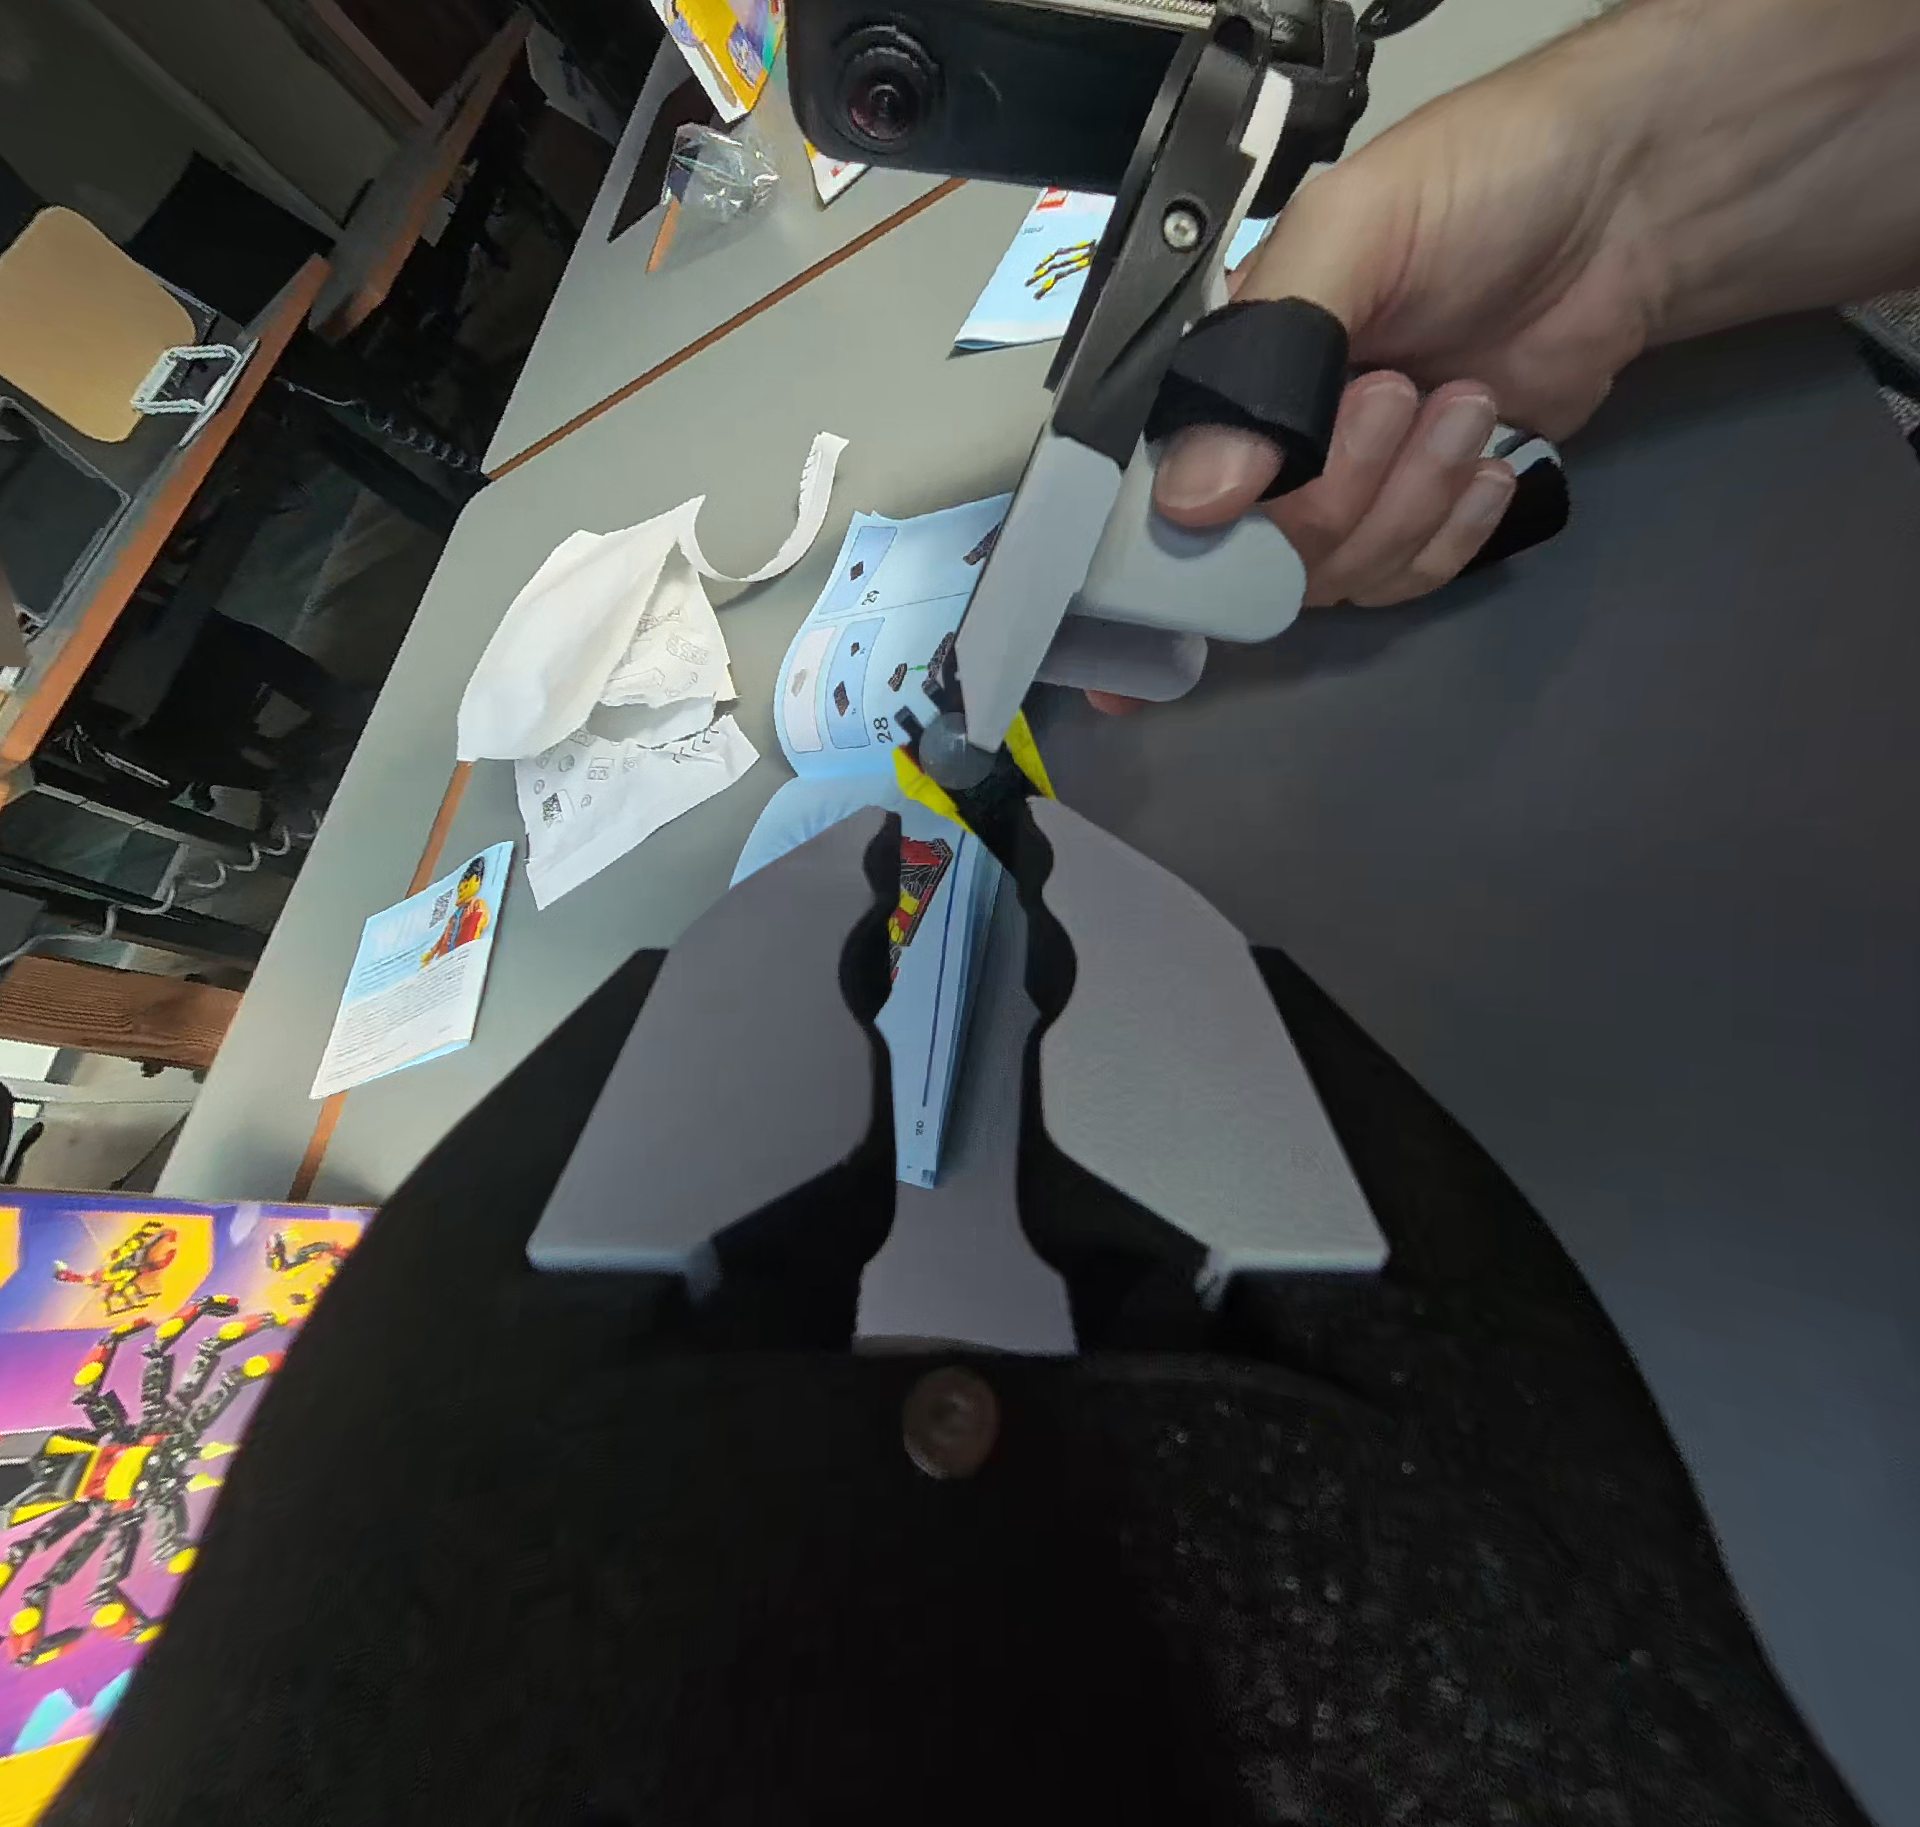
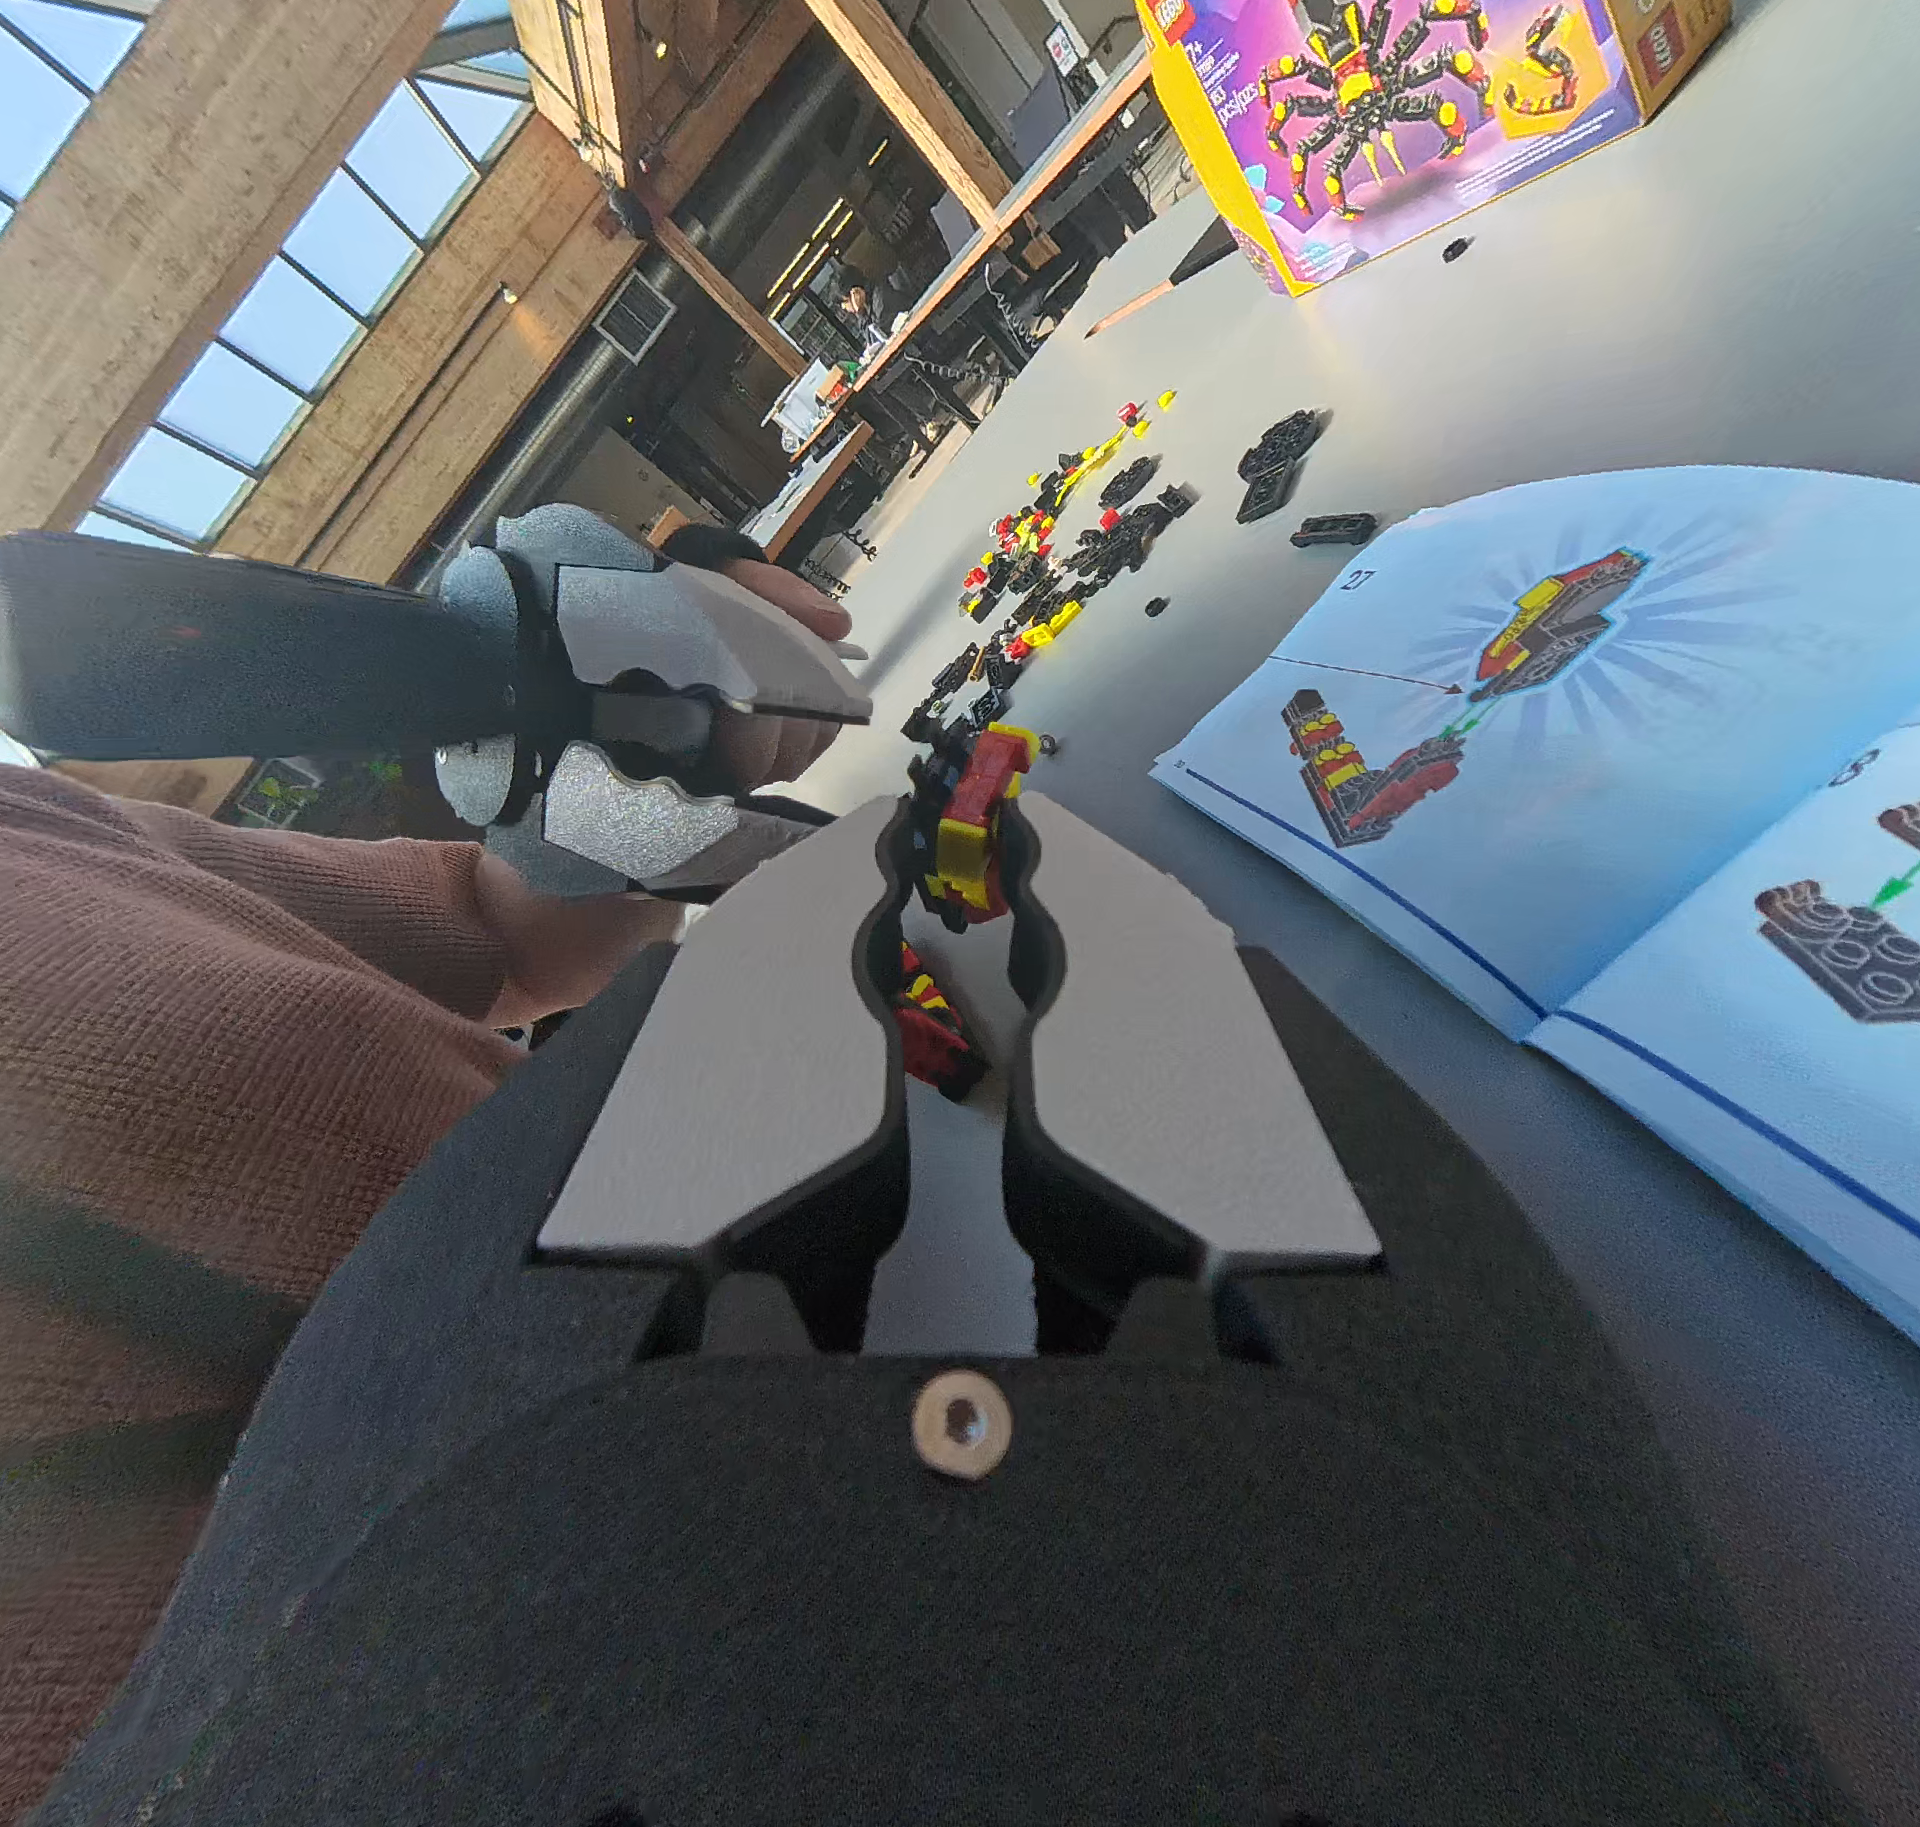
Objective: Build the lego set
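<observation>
A small red, yellow and black lego assembly [image 2: 971,832] is held in the air between both grippers. My right gripper [image 2: 961,809] is shut on its red and yellow part. In the left wrist view the right gripper [image 1: 971,738] comes down from the upper right, held by a hand, onto the assembly [image 1: 920,780]. My left gripper [image 1: 961,819] has its jaws narrowly apart, with the tips on the assembly's black end. It also shows in the right wrist view [image 2: 847,764], coming in from the left. The open instruction booklet [image 2: 1507,738] lies below.
Several loose black, red and yellow pieces [image 2: 1039,572] lie scattered on the grey table [image 2: 1558,375]. The purple set box [image 2: 1403,84] stands at the far side. Torn white paper bags [image 1: 603,655], a leaflet [image 1: 416,967] and another booklet [image 1: 1029,291] lie on the table.
</observation>
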